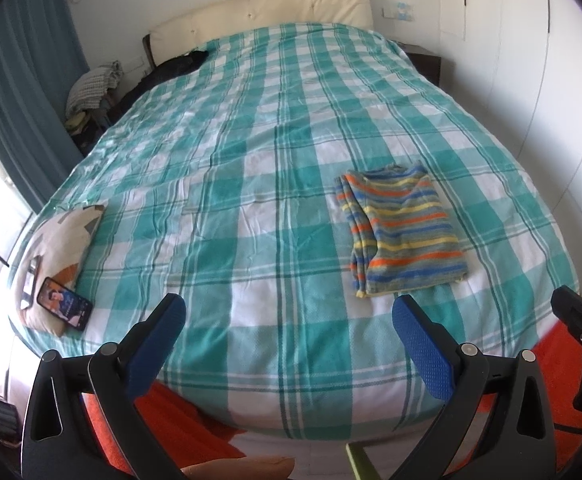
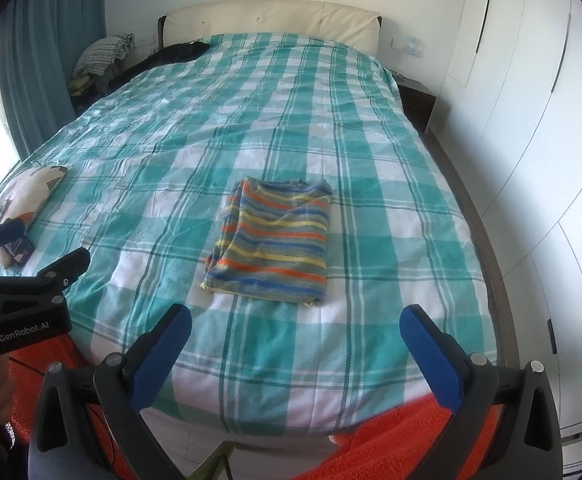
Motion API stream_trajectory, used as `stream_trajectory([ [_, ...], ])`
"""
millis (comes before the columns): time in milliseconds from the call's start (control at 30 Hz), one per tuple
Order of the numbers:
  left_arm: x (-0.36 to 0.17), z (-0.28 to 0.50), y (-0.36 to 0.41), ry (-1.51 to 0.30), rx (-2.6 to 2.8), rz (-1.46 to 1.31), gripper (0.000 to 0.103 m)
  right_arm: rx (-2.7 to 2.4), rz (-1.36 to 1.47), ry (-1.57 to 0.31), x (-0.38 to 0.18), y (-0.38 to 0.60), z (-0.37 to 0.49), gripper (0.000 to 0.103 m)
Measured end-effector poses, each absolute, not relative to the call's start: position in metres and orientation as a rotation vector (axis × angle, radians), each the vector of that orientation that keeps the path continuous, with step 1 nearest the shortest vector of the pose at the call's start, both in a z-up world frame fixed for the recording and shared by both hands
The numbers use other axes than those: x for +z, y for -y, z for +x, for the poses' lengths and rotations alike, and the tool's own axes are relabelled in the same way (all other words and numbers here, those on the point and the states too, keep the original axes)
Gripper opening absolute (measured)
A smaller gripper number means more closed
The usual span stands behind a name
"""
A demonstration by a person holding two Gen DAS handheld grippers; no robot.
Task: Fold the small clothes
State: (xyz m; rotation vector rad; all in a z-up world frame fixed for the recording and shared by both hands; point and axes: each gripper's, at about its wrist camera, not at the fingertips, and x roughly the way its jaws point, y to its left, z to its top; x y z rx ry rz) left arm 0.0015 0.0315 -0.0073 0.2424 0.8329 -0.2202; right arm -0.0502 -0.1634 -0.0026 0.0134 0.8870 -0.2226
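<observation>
A small striped garment (image 1: 405,234) (image 2: 277,240) in orange, yellow, blue and grey lies folded into a rectangle on the green-and-white checked bedspread (image 1: 251,160) (image 2: 251,120), near the foot of the bed. My left gripper (image 1: 289,310) hovers open over the foot edge, left of the garment and short of it. My right gripper (image 2: 295,320) is open too, held just in front of the garment's near edge. Nothing sits between either pair of blue pads. The left gripper's body (image 2: 23,304) shows at the left of the right wrist view.
A patterned cushion (image 1: 59,248) (image 2: 31,192) with a phone (image 1: 65,302) on it rests at the bed's left front corner. Dark clothes (image 1: 175,66) lie by the cream headboard (image 1: 267,10). White wardrobes (image 2: 531,140) line the right side. An orange rug (image 2: 391,440) covers the floor below.
</observation>
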Motion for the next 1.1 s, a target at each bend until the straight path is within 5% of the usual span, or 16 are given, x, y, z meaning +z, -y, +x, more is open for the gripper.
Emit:
stream_trajectory([
  [800,-0.018,0.005,-0.021,-0.914,-0.261,0.166,0.103,-0.299,-0.034,-0.908,-0.012,0.179,-0.053,0.103],
  [1100,-0.006,0.008,-0.030,-0.763,-0.263,0.177,0.103,-0.322,-0.037,-0.904,-0.011,0.182,-0.053,0.103],
])
